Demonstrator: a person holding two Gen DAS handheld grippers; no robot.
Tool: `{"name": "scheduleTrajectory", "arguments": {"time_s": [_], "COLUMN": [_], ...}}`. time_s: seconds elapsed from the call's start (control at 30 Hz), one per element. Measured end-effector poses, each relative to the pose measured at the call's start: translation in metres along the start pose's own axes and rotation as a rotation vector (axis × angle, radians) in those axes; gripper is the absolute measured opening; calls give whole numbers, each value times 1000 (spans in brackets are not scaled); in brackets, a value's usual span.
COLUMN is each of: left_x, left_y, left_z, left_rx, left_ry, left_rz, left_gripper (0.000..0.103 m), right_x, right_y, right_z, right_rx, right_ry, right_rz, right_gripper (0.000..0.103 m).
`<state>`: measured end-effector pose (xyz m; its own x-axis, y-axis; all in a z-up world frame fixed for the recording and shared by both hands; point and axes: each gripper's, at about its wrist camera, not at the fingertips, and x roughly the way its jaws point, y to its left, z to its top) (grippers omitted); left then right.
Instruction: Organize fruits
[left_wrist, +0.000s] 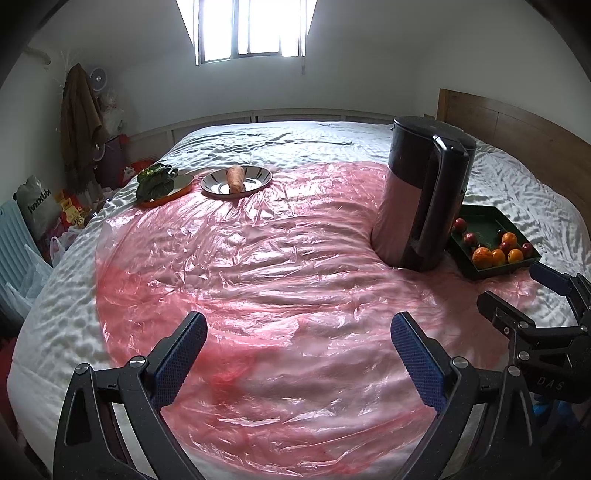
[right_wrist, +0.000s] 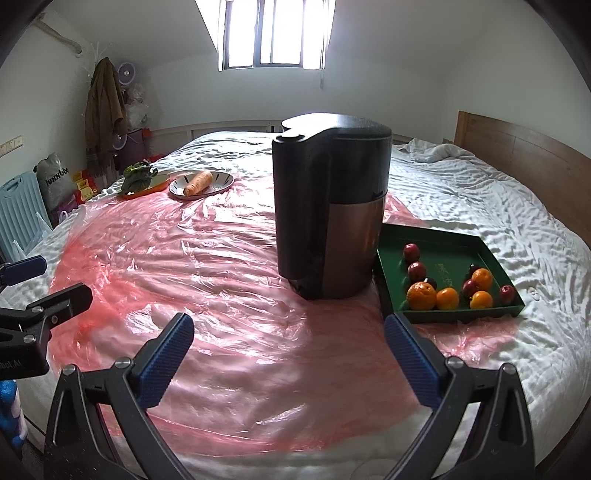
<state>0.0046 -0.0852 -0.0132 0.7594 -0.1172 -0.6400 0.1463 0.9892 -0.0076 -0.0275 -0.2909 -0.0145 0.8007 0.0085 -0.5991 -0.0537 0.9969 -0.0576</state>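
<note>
Two open grippers above the bed, fruit waiting in the green tray

Three containers stand on the white bed (right_wrist: 480, 206), which is partly covered by a wrinkled pink plastic sheet (left_wrist: 280, 258). First, a dark green square tray (right_wrist: 439, 240) lies at the right, just beside a tall black and metallic kettle-like jug (right_wrist: 330, 206). In this tray are four round orange fruits (right_wrist: 421, 295) and several small red apples (right_wrist: 416, 271), gathered mostly in the near half (at least one very dark fruit is also there, but I cannot tell what kind). Second, a round white plate with dark stripes (left_wrist: 258, 177) at the far left holds one orange carrot (left_wrist: 235, 178). Third, an orange-rimmed oval dish (left_wrist: 181, 186) just beside it holds dark green leafy vegetables (left_wrist: 155, 182).

The left gripper (left_wrist: 299, 363) has its blue-padded fingers spread wide, with nothing between them, over the pink sheet. The right gripper (right_wrist: 288, 363) is also spread wide and empty, near the front corner of the tray.

From the left wrist view the jug hides a part of the tray. The right wrist view shows the whole tray, gold writing on its floor, and a crumpled white cloth (right_wrist: 439, 151) near the wooden headboard (right_wrist: 524, 147).
</note>
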Motion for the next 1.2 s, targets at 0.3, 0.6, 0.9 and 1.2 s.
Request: {"name": "scheduleTrajectory", "arguments": {"time_s": [0.3, 0.6, 0.9, 1.2], "left_x": [8, 11, 10, 9], "left_y": [1, 0, -2, -14], "left_z": [-2, -2, 0, 5], "left_rx": [-2, -11, -7, 6], "left_ry": [14, 22, 21, 19], "left_rz": [-19, -41, -49, -70], "left_gripper": [98, 98, 98, 98], "right_x": [9, 12, 12, 9], "right_y": [-7, -20, -24, -36], "right_z": [-3, -6, -6, -5], "right_rx": [21, 47, 52, 64], "right_ry": [16, 18, 23, 22], "right_rz": [-12, -30, -34, -60], "right_gripper": [103, 103, 103, 103]}}
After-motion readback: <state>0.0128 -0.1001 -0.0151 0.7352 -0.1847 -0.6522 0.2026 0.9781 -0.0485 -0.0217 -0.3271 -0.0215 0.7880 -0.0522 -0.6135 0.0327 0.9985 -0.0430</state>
